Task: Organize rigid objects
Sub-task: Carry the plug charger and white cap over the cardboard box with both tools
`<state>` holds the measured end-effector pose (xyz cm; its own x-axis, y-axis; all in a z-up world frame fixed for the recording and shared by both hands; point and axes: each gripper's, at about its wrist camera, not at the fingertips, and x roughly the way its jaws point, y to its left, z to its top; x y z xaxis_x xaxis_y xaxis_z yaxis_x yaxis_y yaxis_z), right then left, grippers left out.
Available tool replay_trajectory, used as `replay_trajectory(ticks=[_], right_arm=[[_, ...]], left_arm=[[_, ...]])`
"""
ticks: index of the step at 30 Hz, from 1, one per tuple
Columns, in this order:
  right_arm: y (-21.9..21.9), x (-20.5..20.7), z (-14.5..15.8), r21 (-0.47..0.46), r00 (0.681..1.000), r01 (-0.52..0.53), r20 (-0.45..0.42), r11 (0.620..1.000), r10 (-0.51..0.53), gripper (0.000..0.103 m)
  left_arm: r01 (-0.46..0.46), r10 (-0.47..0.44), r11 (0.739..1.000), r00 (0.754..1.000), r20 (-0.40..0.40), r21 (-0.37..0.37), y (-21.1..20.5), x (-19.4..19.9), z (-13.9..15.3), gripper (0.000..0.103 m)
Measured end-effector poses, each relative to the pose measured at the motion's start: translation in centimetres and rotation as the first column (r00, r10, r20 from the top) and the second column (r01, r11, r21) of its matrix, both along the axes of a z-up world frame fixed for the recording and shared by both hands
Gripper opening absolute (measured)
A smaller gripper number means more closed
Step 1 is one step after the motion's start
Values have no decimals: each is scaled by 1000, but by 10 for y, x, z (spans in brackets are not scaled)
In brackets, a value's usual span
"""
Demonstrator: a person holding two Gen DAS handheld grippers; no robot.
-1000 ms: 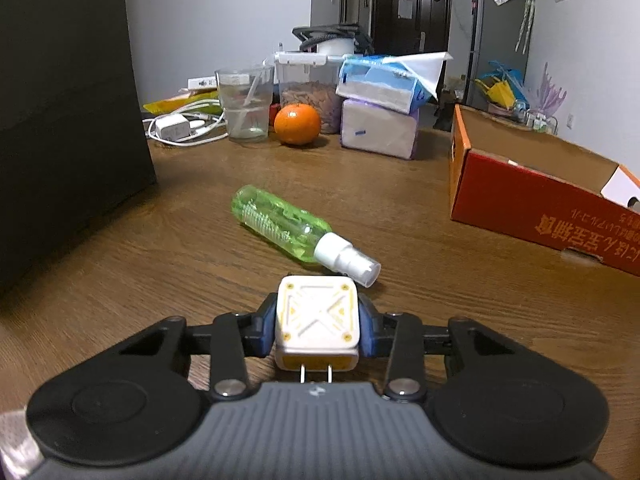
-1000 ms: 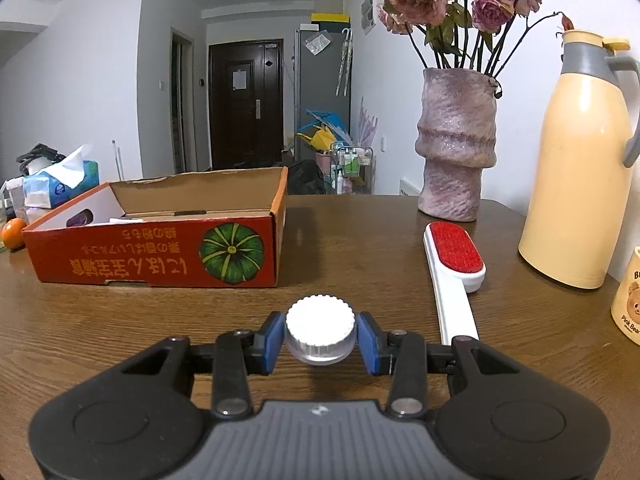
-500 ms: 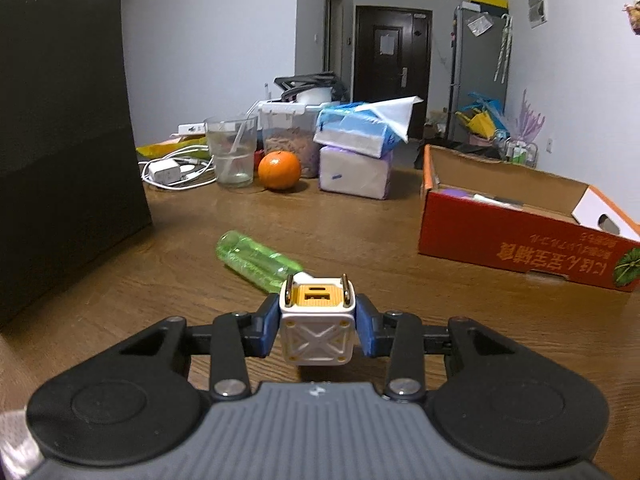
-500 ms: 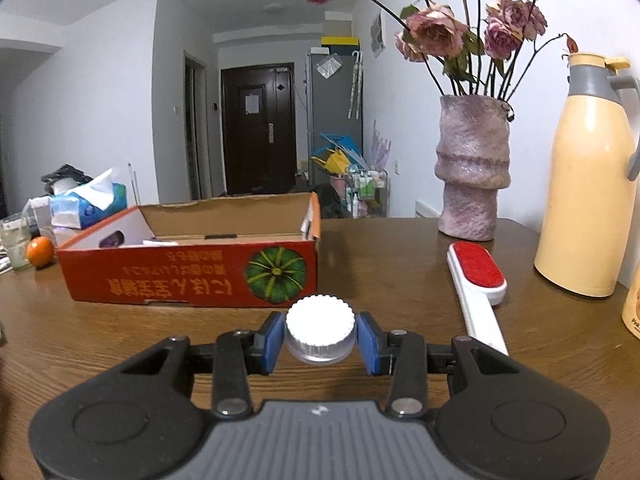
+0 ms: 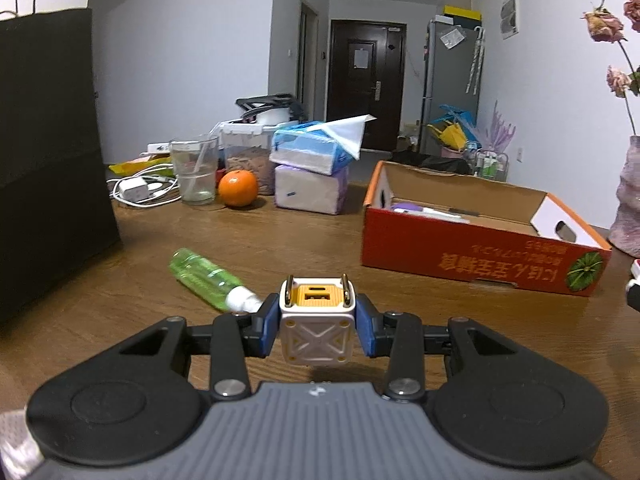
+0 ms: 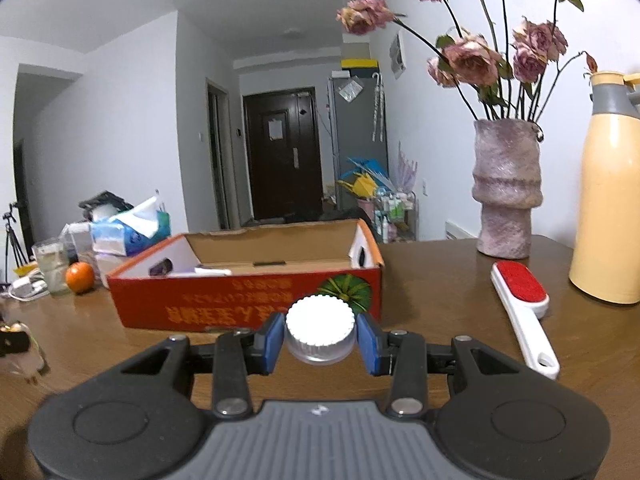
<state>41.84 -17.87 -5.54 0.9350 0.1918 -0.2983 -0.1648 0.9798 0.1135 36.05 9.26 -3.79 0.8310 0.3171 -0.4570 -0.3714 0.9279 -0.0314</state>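
Left wrist view: your left tool grips a white cube charger between its blue pads, prongs pointing up and the yellow port face turned away from you, lifted above the worktop. Just beyond it, to the left, a green spray bottle lies on its side, nozzle toward the tool. The red box sits open further right, with a few items inside. Toward the far edge stand an orange, a glass and stacked tissue packs; a black bag stands at the left edge.

In the right wrist view, your right tool holds a white ribbed cap on a clear neck, pinched between both pads, directly in front of the box. A red lint brush lies to the right, near the vase and yellow flask.
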Motion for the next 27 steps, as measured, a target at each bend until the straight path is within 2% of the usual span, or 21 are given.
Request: replay_trajectory(ticks=[14, 27], right_arm=[[24, 8, 8, 49, 998, -23, 62, 999, 20, 39], [31, 36, 9, 73, 997, -32, 71, 997, 27, 39]], left_arm=[[66, -67, 997, 997, 26, 35, -33, 34, 19, 40], [96, -99, 995, 993, 69, 37, -52, 68, 29, 40]])
